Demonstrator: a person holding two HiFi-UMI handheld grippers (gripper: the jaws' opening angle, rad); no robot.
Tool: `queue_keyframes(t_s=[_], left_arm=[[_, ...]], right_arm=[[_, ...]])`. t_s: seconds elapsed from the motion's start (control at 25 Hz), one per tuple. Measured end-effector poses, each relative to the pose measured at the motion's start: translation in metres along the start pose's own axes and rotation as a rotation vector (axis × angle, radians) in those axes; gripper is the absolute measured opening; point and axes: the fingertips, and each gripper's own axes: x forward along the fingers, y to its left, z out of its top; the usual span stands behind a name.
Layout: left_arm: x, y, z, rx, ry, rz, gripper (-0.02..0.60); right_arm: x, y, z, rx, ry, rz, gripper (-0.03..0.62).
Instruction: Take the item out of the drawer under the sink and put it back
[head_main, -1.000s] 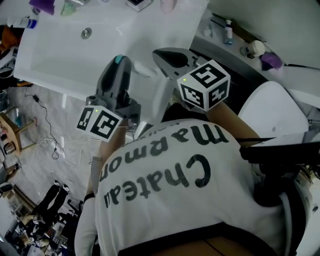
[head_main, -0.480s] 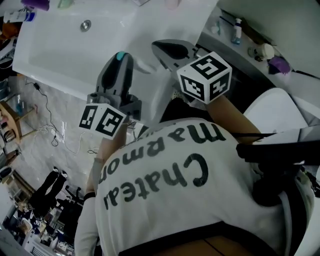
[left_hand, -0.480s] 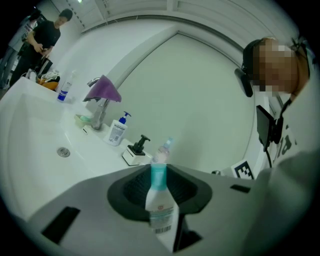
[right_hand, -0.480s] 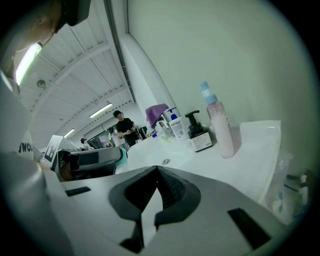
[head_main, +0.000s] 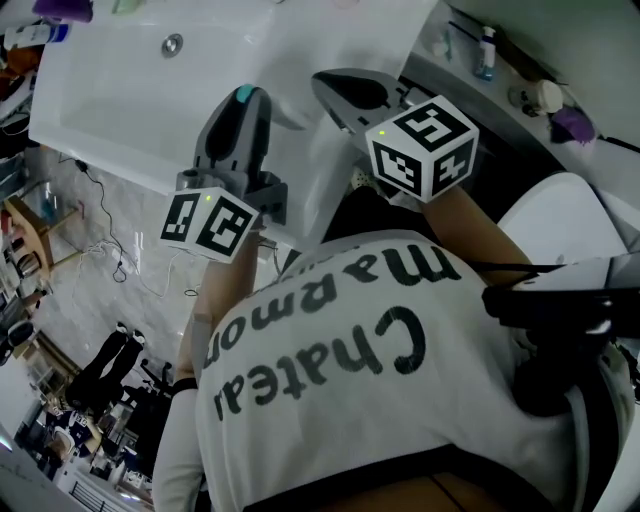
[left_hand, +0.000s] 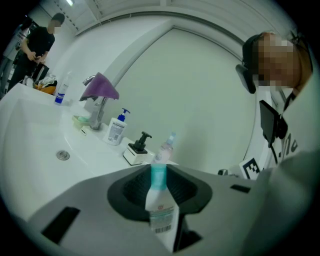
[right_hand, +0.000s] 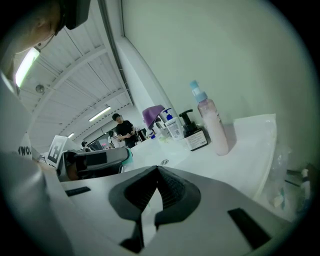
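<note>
While the left claw (left_hand: 159, 172) is clamped on the small white bottle with a teal cap (left_hand: 162, 212), holding it in the air above the front edge of the white sink counter (head_main: 100, 120), the main risk is the grip itself. The pads pinch only the slim upper body, near the cap, and the labelled end hangs free towards the camera, so a tilt or a knock could swing the bottle or let it slide out. The drawer under the sink shows in no view, hidden below the counter and the person's torso, so lowering the bottle half blind could bump the counter's front edge. The right claw (right_hand: 158, 172) is empty with its tips together, just beside the left one. If the drawer is shut, that claw must open it, and the two could collide.
</note>
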Motion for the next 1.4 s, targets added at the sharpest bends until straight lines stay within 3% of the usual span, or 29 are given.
queue_keyframes(t_s=[0.28, 0.88, 1.4], left_arm=[[0.010, 0.006, 0.004, -0.011, -0.001, 0.025, 0.098], [0.022, 0.025, 0.012, 0.066, -0.069, 0.053, 0.098], [0.024, 0.028, 0.010, 0.118, -0.065, 0.051, 0.098]], right_arm=[[-0.002, 0.001, 0.007, 0.012, -0.025, 0.004, 0.011], [-0.007, -0.003, 0.013, -0.052, -0.026, -0.034, 0.011], [-0.011, -0.004, 0.016, -0.068, -0.047, -0.060, 0.011]])
